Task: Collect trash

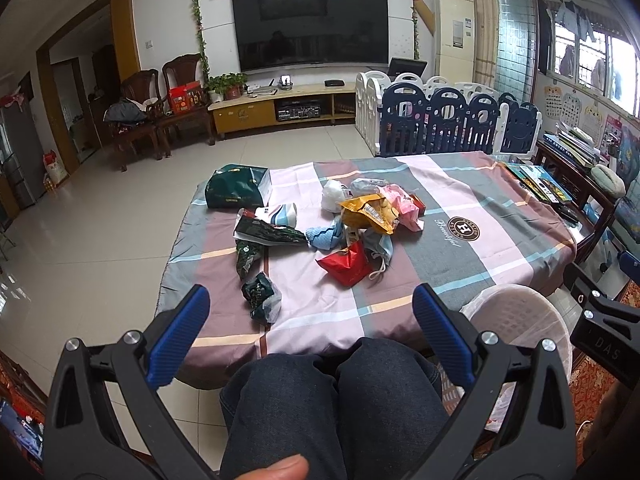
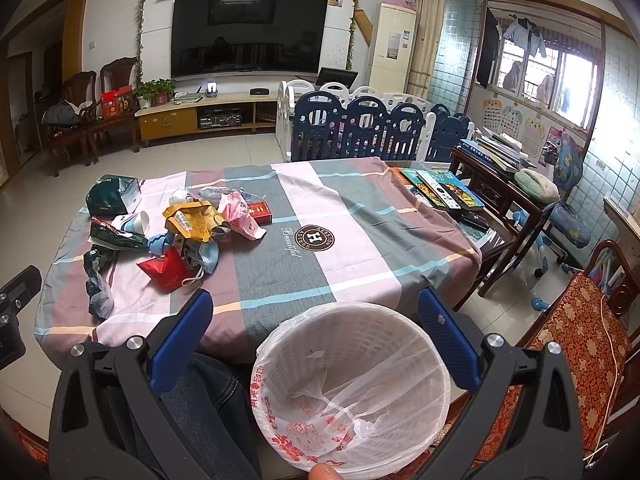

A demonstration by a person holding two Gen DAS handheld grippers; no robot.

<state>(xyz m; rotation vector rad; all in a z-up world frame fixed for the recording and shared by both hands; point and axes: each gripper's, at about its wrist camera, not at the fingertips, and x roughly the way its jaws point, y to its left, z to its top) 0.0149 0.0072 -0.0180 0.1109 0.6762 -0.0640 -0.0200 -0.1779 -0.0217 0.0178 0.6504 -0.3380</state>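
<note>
A heap of trash lies on the left half of the checked tablecloth [image 1: 500,224] [image 2: 360,248]: a red wrapper [image 1: 347,266] [image 2: 166,270], a yellow snack bag [image 1: 370,211] [image 2: 192,218], a pink bag [image 1: 402,204] [image 2: 238,212], dark green wrappers [image 1: 262,296] [image 2: 96,280], a paper cup [image 1: 282,215] [image 2: 136,222] and a face mask [image 1: 382,250]. A white lined waste basket [image 2: 352,392] [image 1: 516,320] stands below the table's near edge. My left gripper [image 1: 310,316] is open over the person's knees. My right gripper [image 2: 314,324] is open above the basket.
A green tissue box [image 1: 238,192] [image 2: 114,196] sits at the table's far left. Books [image 2: 440,190] lie at its right edge, beside a dark wooden side table [image 2: 500,184]. A red-cushioned chair [image 2: 576,344] stands at right, a blue and white play fence [image 1: 440,116] behind the table.
</note>
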